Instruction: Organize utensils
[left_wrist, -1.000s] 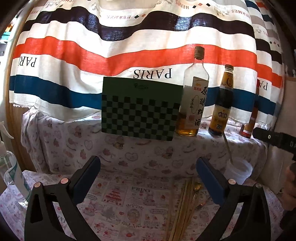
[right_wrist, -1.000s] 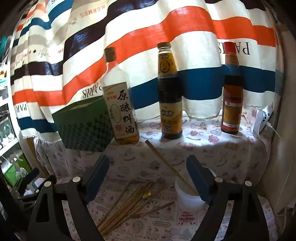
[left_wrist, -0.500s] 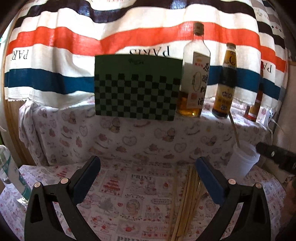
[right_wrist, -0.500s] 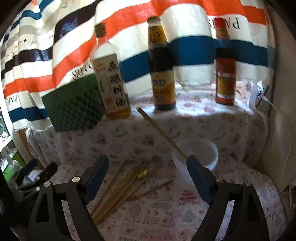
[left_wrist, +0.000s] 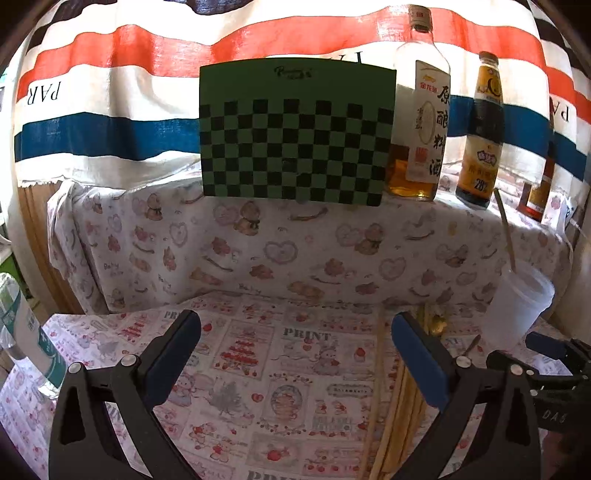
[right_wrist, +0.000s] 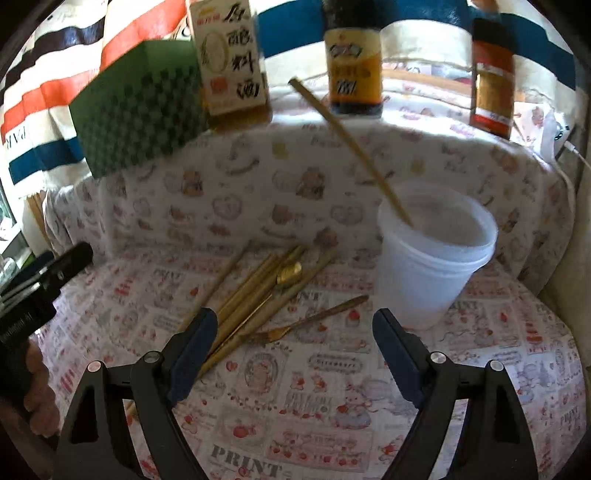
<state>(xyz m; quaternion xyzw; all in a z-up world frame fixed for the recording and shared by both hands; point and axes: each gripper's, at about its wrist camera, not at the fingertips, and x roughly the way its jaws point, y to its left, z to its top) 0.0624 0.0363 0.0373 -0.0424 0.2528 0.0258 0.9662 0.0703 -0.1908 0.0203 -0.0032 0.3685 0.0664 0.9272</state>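
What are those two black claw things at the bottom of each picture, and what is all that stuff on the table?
Those are tools, not robots. A person holds one hand-held gripper in each hand, and a small camera on each looks forward past its two fingers. One picture comes from the left hand-held gripper, the other from the right hand-held gripper. Both are open and hold nothing.

On the cartoon-printed tablecloth lie a bunch of tan wooden chopsticks, a gold metal spoon and a thin gold fork. Beside them stands a white plastic cup with one chopstick leaning inside. On the ledge behind are three sauce bottles and a green checkered box.
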